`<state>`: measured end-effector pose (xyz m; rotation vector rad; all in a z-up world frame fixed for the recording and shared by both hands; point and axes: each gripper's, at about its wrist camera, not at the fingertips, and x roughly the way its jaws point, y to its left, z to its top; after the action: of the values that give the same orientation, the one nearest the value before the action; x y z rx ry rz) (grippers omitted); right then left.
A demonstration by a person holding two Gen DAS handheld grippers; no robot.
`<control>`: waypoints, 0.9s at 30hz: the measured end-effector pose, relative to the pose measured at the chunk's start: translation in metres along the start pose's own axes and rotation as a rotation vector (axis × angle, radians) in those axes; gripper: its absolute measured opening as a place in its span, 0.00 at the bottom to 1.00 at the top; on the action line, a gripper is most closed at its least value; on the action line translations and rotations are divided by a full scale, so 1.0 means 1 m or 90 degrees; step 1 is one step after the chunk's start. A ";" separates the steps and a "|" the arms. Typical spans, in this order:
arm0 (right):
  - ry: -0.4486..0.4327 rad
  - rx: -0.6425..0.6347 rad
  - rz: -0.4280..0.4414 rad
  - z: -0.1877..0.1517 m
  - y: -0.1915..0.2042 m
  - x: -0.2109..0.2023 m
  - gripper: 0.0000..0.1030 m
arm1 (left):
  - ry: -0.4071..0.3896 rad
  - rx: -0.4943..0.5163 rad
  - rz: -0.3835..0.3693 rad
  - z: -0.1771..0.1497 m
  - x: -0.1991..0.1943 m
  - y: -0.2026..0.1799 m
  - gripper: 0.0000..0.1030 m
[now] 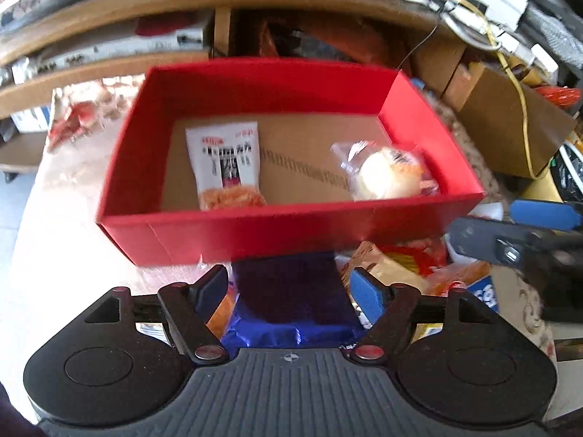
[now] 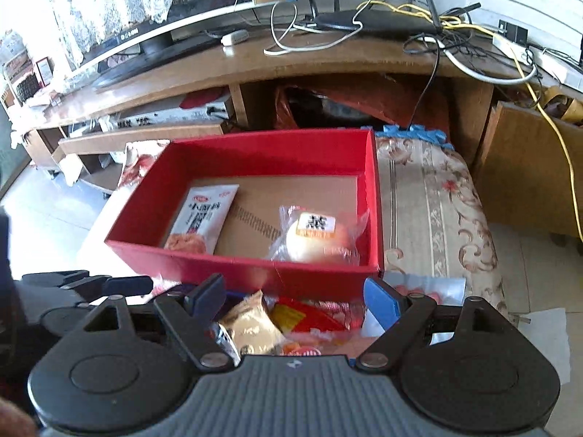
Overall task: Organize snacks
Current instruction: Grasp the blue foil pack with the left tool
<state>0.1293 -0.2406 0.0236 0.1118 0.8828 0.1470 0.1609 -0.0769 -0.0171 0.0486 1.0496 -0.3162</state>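
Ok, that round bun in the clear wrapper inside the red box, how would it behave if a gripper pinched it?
The bun looks soft and puffy, so it would probably squash under a firm pinch. Its clear, glossy wrapper seems loose and crinkly, likely slippery. Probably light for its size, and the domed shape might rock in the red box.

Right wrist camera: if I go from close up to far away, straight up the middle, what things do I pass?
Gold snack packet between the right tongs, then the red box near wall, then the wrapped bun inside it, then the wooden TV stand, then the black router on top.
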 end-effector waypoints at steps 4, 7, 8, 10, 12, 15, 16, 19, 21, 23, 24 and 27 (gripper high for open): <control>0.018 -0.011 0.000 -0.004 0.002 0.006 0.81 | 0.017 -0.013 -0.004 0.001 0.010 0.003 0.71; 0.029 -0.014 0.000 -0.005 0.001 0.010 0.81 | 0.016 0.005 0.005 -0.002 0.006 0.000 0.68; 0.034 -0.015 -0.001 -0.005 0.000 0.012 0.81 | 0.016 0.010 0.007 -0.004 0.004 -0.001 0.67; 0.041 -0.018 -0.003 -0.006 0.001 0.015 0.81 | 0.018 0.018 0.008 -0.009 -0.001 -0.002 0.67; 0.044 -0.022 0.000 -0.006 0.002 0.015 0.81 | 0.014 0.018 0.006 -0.013 -0.008 0.000 0.66; 0.050 -0.032 0.006 -0.008 0.005 0.017 0.81 | 0.011 0.006 -0.007 -0.022 -0.022 0.004 0.51; 0.056 -0.036 0.008 -0.009 0.007 0.019 0.81 | 0.011 0.003 -0.011 -0.026 -0.027 0.007 0.48; 0.079 -0.059 0.005 -0.012 0.015 0.028 0.81 | 0.008 -0.008 -0.018 -0.034 -0.032 0.013 0.55; 0.086 -0.084 0.007 -0.013 0.022 0.032 0.81 | 0.004 -0.009 -0.012 -0.037 -0.032 0.015 0.64; 0.085 -0.110 0.002 -0.012 0.028 0.035 0.81 | 0.000 -0.009 -0.010 -0.038 -0.034 0.016 0.75; 0.086 -0.130 0.003 -0.012 0.031 0.037 0.81 | -0.003 -0.008 -0.009 -0.038 -0.036 0.017 0.77; 0.096 -0.168 0.016 -0.012 0.035 0.042 0.80 | -0.010 0.005 0.004 -0.038 -0.042 0.020 0.82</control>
<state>0.1429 -0.1980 -0.0104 -0.1360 1.0052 0.2965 0.1152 -0.0406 -0.0018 0.0560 1.0328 -0.3151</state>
